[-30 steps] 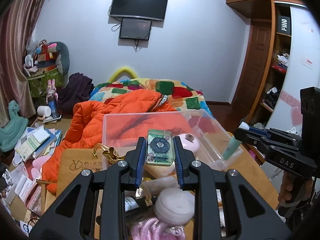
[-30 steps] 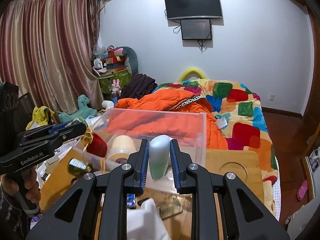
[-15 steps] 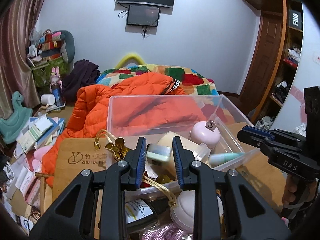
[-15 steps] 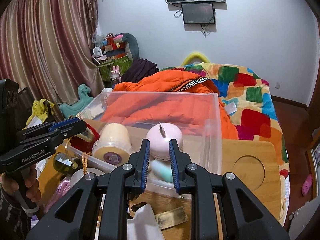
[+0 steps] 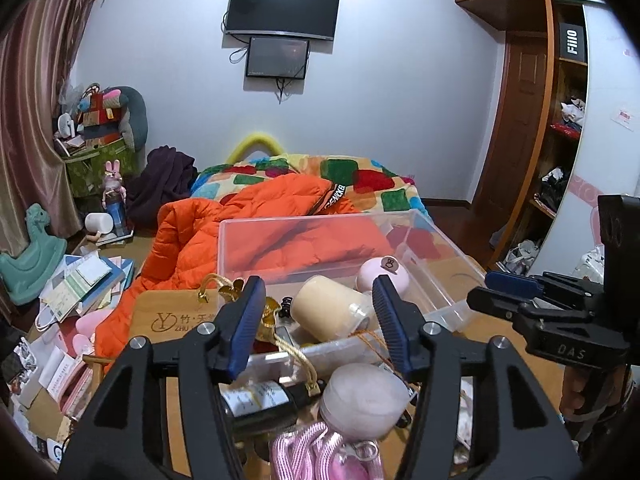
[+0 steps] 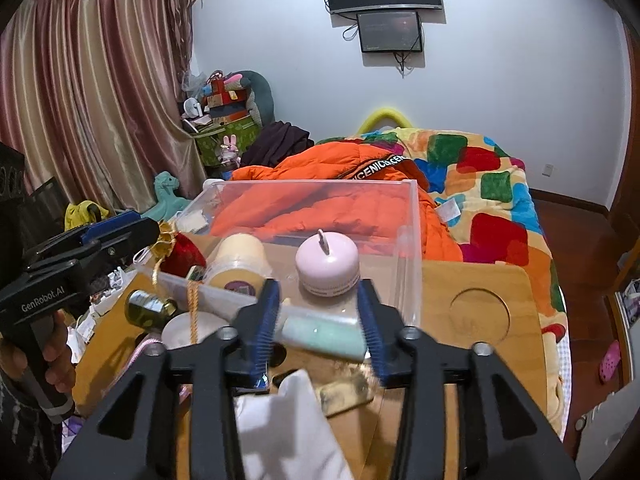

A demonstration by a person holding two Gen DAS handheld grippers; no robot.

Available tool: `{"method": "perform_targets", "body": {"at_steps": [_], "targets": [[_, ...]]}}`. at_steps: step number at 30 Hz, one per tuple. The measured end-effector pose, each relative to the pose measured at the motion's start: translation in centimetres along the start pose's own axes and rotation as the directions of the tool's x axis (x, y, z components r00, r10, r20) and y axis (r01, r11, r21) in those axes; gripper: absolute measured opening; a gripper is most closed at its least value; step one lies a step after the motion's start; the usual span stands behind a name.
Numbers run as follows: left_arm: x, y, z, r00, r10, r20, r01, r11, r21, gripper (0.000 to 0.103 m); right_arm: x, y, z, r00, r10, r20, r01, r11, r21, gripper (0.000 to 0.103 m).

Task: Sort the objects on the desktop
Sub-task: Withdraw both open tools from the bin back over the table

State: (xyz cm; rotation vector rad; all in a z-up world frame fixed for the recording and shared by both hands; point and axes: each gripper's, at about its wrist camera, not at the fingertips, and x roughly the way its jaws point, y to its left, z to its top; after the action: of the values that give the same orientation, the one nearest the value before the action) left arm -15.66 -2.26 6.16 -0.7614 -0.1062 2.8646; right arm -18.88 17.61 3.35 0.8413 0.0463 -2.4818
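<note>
Behind everything stands a pale bedroom wall with a dark television mounted on it, and below that a bed under a patchwork quilt with an orange jacket heaped across it. Nearer the cameras, a wooden desk carries a clear plastic bin whose far wall rises in front of the jacket. Inside the bin lie a cream-coloured cylinder on its side, a round pink container standing upright beside it, and a pale green tube lying flat near the front wall. The left tongs hover over the bin's near-left corner with their jaws opening and nothing pressed between the blue pads; the cylinder shows past the gap. The right tongs hang over the bin's near edge, jaws likewise opening, with the green tube lying in the gap but free of the pads as far as the blur allows. On the desk in front of the bin sit a dark bottle on its side, a round whitish-pink lid, a pink cord and a gold cord draped over the bin's front rim. A white cloth lies just under the right tongs
</note>
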Motion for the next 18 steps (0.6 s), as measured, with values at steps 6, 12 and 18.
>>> {"method": "perform_targets", "body": {"at_steps": [6, 12, 18], "targets": [[-1.0, 0.0, -1.1, 1.000, -0.004, -0.022, 0.004, 1.000, -0.003, 0.065, -1.8, 1.1, -1.1, 1.000, 0.017, -0.003, -0.017, 1.000, -0.010, 0.082], [-2.0, -0.2, -2.8, 0.999, 0.009, -0.049, -0.009, 1.000, 0.010, 0.073, -2.7, 2.5, -2.5, 0.999, 0.038, -0.033, -0.039, 0.999, -0.022, 0.085], [-2.0, -0.4, -5.3, 0.993, 0.017, -0.115, -0.014, 1.000, 0.025, 0.074, -2.6, 3.2, -4.7, 0.997, 0.045, -0.067, -0.048, 0.998, -0.043, 0.085]]}}
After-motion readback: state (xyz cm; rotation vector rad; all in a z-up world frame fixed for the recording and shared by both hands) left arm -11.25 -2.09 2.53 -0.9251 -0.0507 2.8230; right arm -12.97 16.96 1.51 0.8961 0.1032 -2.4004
